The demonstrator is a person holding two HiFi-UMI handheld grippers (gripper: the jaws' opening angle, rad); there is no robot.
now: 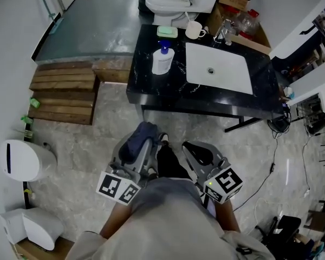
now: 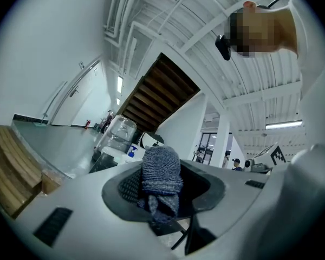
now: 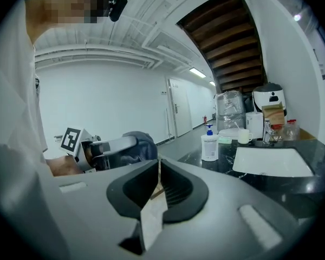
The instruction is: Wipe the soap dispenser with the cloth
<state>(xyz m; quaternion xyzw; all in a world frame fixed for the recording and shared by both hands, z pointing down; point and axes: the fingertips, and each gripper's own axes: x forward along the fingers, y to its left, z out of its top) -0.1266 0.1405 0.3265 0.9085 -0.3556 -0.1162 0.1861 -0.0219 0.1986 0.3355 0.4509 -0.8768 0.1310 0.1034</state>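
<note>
The white soap dispenser [image 1: 163,60] with a blue pump stands on the black counter [image 1: 151,91], left of the white sink [image 1: 219,67]. It also shows in the right gripper view as a small bottle [image 3: 209,145] ahead. My left gripper [image 1: 145,144] is held low over the floor, well short of the counter, shut on a dark blue cloth [image 1: 136,141]. In the left gripper view the folded cloth [image 2: 161,180] sits bunched between the jaws. My right gripper [image 1: 196,151] is beside it, shut with nothing in it [image 3: 158,187].
On the counter's back edge are a green soap dish [image 1: 167,32], a white mug [image 1: 194,30] and a faucet [image 1: 223,32]. A toilet [image 1: 168,1] stands behind. Wooden steps [image 1: 65,93] lie left, a white bin [image 1: 21,160] nearer, cables [image 1: 276,156] on the right.
</note>
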